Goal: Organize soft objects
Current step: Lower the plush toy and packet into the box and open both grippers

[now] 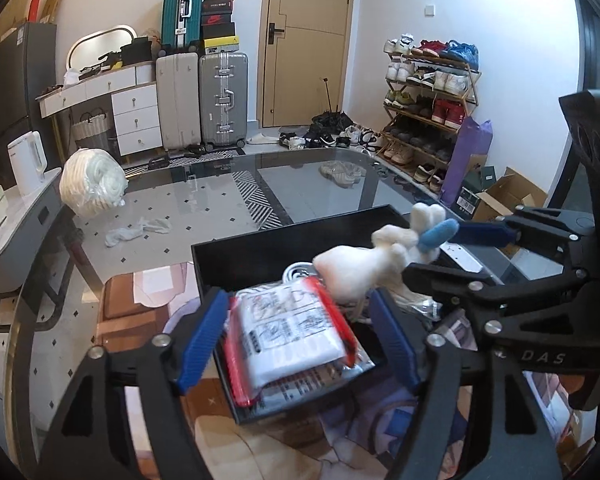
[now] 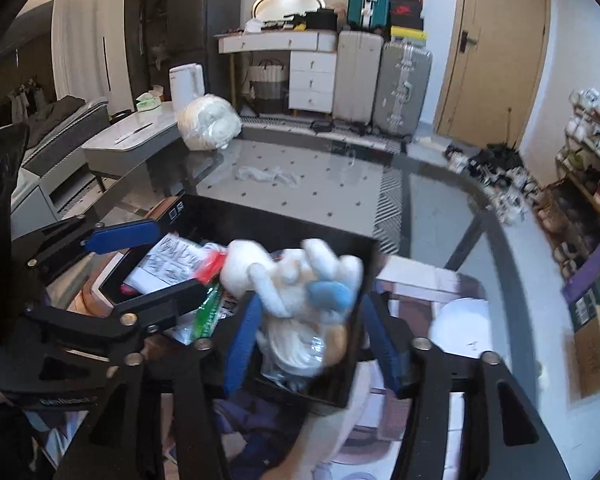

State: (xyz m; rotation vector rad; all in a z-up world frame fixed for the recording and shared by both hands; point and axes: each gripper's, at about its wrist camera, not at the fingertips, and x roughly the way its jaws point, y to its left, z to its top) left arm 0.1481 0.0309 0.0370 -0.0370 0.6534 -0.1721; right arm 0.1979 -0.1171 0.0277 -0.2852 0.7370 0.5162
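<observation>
Plush toy [image 2: 296,276] over black box [image 2: 360,248], right view alone shows green packet [image 2: 206,312]

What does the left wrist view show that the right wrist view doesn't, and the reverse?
Only the left wrist view: the right hand-held gripper seen from the side, and a purple bag beside the shoe rack.

Only the right wrist view: the left hand-held gripper from the side, a green packet in the bin, and a white disc to the right of it.

Both: the black bin on the glass table, the plush toy, the red-edged pack, and the white bundle.
</observation>
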